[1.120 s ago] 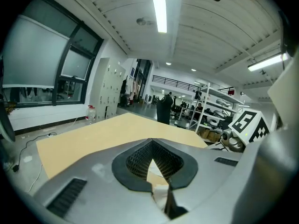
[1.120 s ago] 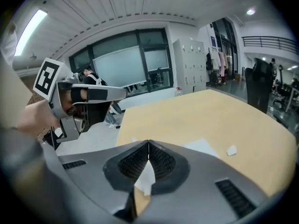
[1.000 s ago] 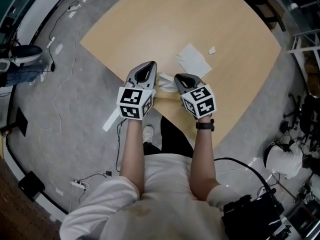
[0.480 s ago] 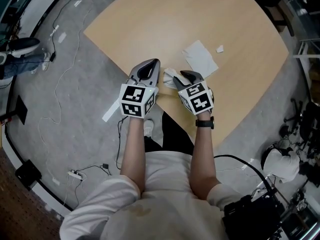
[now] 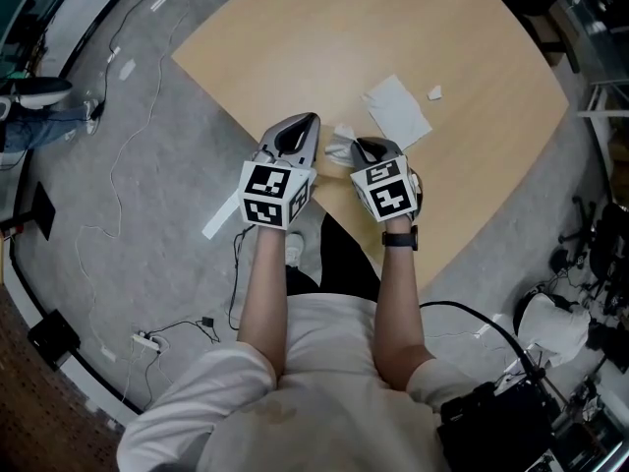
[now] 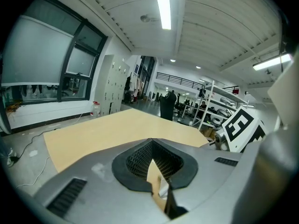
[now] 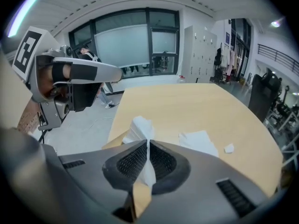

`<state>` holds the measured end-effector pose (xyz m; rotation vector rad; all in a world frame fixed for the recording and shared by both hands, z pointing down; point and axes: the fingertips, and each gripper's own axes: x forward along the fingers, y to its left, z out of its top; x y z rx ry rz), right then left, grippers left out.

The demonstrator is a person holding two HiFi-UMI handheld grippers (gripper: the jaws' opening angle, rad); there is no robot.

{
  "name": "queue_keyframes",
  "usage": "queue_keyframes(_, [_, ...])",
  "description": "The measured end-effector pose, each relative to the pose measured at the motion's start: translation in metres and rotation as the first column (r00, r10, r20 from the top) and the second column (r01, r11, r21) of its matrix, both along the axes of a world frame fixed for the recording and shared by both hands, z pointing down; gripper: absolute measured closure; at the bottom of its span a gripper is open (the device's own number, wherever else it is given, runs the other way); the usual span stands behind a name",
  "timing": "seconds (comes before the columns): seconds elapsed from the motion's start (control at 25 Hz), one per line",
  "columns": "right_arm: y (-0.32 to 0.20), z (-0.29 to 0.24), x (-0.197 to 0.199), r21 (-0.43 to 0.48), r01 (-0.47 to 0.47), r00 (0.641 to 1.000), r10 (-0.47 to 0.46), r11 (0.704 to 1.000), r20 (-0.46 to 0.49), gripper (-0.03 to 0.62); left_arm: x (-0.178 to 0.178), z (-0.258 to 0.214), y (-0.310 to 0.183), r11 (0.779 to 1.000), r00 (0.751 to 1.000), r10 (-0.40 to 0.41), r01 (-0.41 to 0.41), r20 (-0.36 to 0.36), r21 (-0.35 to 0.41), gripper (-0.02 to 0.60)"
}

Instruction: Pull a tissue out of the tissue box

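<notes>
A white tissue (image 5: pixel 339 146) stands bunched up near the table's (image 5: pixel 393 28) front edge, between my two grippers. My right gripper (image 5: pixel 360 148) points steeply down at it. Its jaws are closing, and in the right gripper view the tissue (image 7: pixel 141 127) runs up between the pads, which pinch it at my right gripper (image 7: pixel 147 146). My left gripper (image 5: pixel 307 122) hovers just left of the tissue, its jaws together at the tip in the left gripper view (image 6: pixel 152 148); I see nothing held there. The tissue box itself is hidden under the grippers.
A loose flat tissue (image 5: pixel 398 111) and a small white scrap (image 5: pixel 433 92) lie on the table beyond the right gripper. Cables (image 5: pixel 128 175) and a white strip (image 5: pixel 221 229) lie on the grey floor at left. Equipment (image 5: pixel 555 313) crowds the floor at right.
The right gripper has tipped further down and its tip has come closer to the left gripper. The tissue between them is now a smaller, taller bunch. The left gripper has hardly moved.
</notes>
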<state>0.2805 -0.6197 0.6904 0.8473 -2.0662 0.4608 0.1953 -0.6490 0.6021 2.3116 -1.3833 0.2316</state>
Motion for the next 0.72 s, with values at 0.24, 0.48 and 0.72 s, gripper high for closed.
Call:
queue_keyframes(0.24, [0.008,-0.019,0.001,0.049,-0.023,1.000,0.023,0.999,0.012,0.579,0.000,-0.020,0.013,0.999,1.000,0.008,-0.008,0.010,0.041,0.580])
queue_keyframes(0.48, [0.022,-0.055,0.003,0.124,-0.049,0.999,0.048,0.991,0.016,0.582,0.000,-0.056,0.029,0.994,0.999,0.032,-0.033,0.013,0.105,0.580])
queue_keyframes(0.72, [0.021,-0.112,0.011,0.280,-0.127,0.990,0.106,0.952,0.089,0.582,0.003,-0.086,0.040,0.983,0.998,0.061,-0.061,0.008,0.170,0.580])
